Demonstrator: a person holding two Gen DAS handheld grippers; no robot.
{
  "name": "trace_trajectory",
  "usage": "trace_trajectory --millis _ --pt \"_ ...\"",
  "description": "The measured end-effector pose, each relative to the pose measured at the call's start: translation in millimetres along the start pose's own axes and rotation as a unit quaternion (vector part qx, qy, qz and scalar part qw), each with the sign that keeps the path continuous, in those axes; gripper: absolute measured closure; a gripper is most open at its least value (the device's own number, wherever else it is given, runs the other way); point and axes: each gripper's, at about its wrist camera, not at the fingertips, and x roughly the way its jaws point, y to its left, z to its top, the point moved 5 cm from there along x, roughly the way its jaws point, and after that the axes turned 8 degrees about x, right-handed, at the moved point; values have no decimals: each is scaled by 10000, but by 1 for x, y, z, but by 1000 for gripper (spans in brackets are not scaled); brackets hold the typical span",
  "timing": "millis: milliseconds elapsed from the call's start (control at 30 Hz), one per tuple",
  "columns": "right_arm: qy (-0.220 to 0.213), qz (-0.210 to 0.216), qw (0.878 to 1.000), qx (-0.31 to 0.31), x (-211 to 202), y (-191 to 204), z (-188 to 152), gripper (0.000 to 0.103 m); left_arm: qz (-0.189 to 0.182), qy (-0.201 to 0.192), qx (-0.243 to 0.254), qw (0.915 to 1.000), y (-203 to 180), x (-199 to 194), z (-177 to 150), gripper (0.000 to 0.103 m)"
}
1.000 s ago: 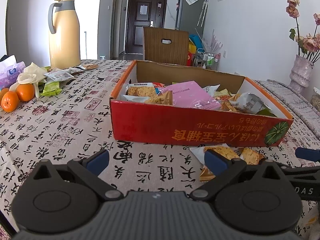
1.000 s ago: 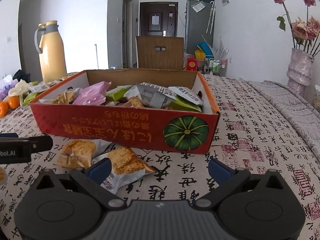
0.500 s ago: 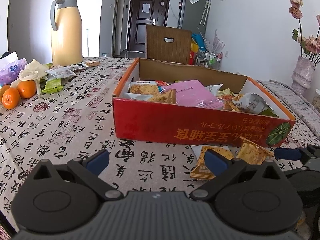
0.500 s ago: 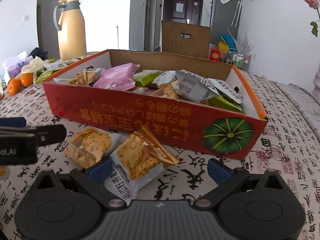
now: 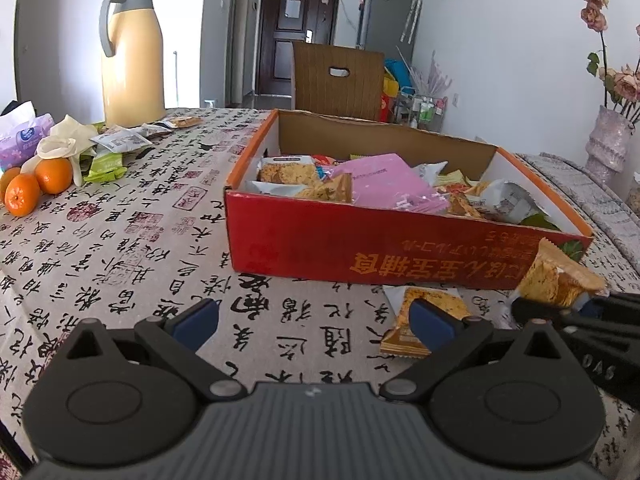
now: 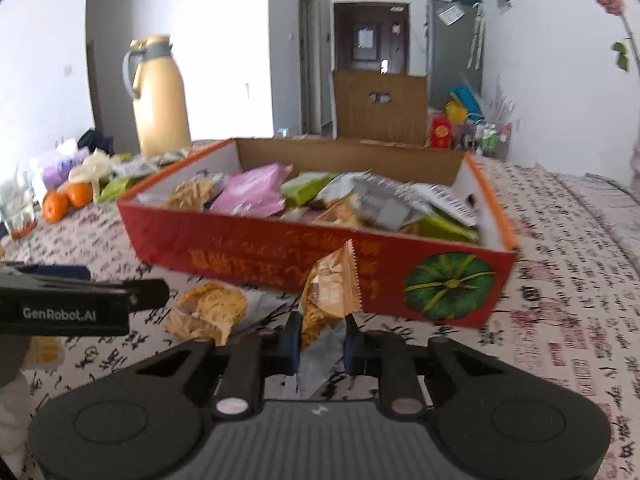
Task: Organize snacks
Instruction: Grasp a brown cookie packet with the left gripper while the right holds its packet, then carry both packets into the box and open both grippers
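Snack packet (image 6: 330, 294) being pinched in the right gripper (image 6: 319, 338), just in front of the red box.
Right jaws are clamping together on the orange cracker packet, holding it tilted above the tablecloth (image 5: 120, 248). Second packet (image 5: 424, 318) is lying flat beside it. Red box (image 5: 360, 248) is sitting full of snacks. Left gripper (image 5: 314, 322) is hovering with jaws spread apart, gripping nothing. Oranges (image 5: 36, 186) are lying well apart.

Both grippers are black, with blue finger pads (image 5: 196, 318), round pivot housings, and ribbed grey bodies (image 6: 320, 436).
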Motion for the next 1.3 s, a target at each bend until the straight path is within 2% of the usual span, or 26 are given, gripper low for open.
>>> trace_trajectory --millis 100,267,567,700,767,833,867,900,933,1300 --pt "-148 -95 9998 120 -11 -14 0 84 -88 165 59 9998 -7 -3 4 0" --pt "-323 -214 9986 350 -21 -38 2 86 -68 188 361 9991 -33 -5 17 0" --pt "-493 -170 9963 677 -25 -59 1 87 149 725 608 9954 -67 29 19 0" --pt "-505 -126 9958 756 -22 -61 -2 87 187 801 682 9943 -71 38 15 0" --pt "-484 -105 9956 798 -21 -63 -4 87 151 844 678 9940 -71 40 14 7" --pt "-483 -93 9954 819 -20 -63 -5 87 47 928 666 9934 -71 43 12 32" --pt "-491 -86 9954 818 -20 -63 -5 87 -49 925 639 9936 -71 43 12 37" --pt "-499 -83 9954 814 -20 -62 -5 87 -71 895 654 9938 -72 41 12 47" --pt "-506 -84 9954 812 -20 -62 -5 87 -101 865 684 9939 -73 40 12 50" --pt "-608 -104 9952 766 -25 -59 -4 87 -119 534 695 9961 -71 17 17 51"
